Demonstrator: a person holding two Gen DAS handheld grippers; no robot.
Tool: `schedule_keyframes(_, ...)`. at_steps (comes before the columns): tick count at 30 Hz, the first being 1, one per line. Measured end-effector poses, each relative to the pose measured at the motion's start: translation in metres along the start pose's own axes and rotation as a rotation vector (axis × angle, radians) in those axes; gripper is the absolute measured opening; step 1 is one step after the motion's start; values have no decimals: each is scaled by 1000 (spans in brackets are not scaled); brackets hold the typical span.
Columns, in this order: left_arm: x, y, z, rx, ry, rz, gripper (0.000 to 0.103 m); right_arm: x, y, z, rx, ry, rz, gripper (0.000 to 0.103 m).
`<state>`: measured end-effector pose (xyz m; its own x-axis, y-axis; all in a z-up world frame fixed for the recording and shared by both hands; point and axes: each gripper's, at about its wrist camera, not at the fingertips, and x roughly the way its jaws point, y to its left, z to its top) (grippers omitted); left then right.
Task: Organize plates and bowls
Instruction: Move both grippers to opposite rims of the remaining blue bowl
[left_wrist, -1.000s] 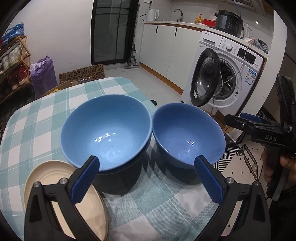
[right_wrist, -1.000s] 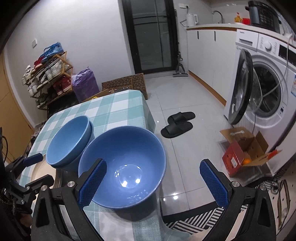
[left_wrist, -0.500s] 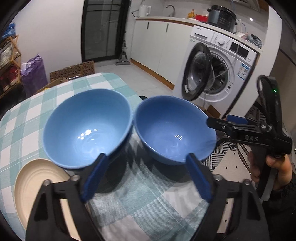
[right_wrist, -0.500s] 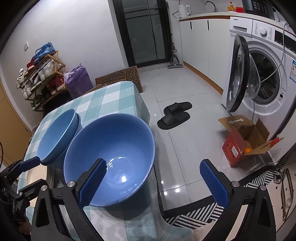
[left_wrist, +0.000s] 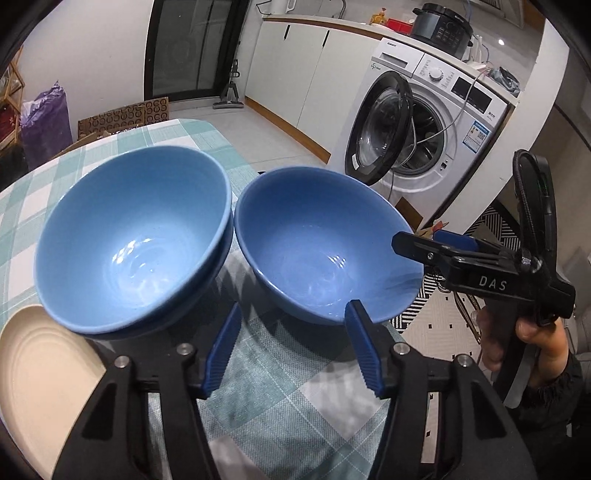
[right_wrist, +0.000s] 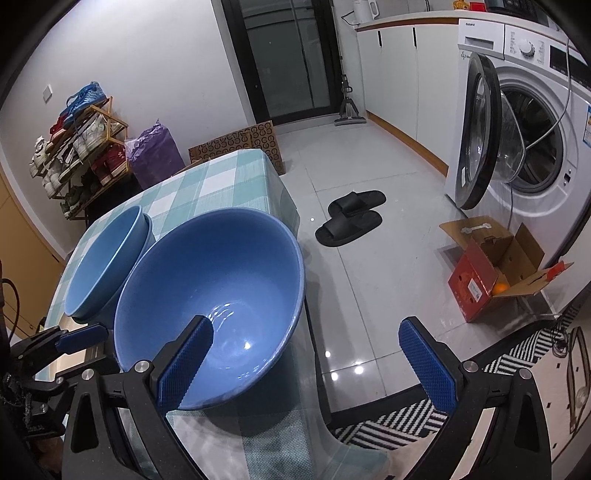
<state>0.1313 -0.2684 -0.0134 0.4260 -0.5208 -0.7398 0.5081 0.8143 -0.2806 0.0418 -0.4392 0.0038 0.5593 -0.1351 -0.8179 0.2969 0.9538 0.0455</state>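
A: Narrowed since a second ago, the left gripper (left_wrist: 291, 345) is seen with its jaws closing on nothing; only checked cloth lies between the blue pads, and the near wall of the single blue bowl (left_wrist: 325, 243) is just beyond them. That bowl has drawn closer in both views.

B: And the right gripper (right_wrist: 304, 365)?

A: Its jaws are spread wide and nothing is gripped. The near rim of the single bowl is straddled: one pad is shown inside the bowl, the other outside, off the right edge of the table (left_wrist: 177, 136), above the floor.

B: Where are the task's things placed?

A: A cream plate (left_wrist: 40, 387) is set at the near left corner. Behind it, a stack of two blue bowls (left_wrist: 136, 240) is seen towards the middle, rim almost touching the single bowl, which sits at the right edge.

B: Which step is judged to be in hand?

A: A rim grasp on the single bowl is being set up. Next, the right jaws would need to be closed on that rim, the bowl lifted clear and nested on the stack. A tilt or slip at the table edge is the risk to be watched.
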Motion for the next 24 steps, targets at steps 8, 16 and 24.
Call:
schedule_keyframes(8,11,0,5,-14,5,-1,57,9,0,2,10,5,36,100)
schedule_keyframes(16,16,1,8,-17,13,-4,51,17,-2,13,32,-1,57,74)
schedule_keyframes(24,23,0,12,-16,21,-13,45,26,-5,17,43,13,86,46)
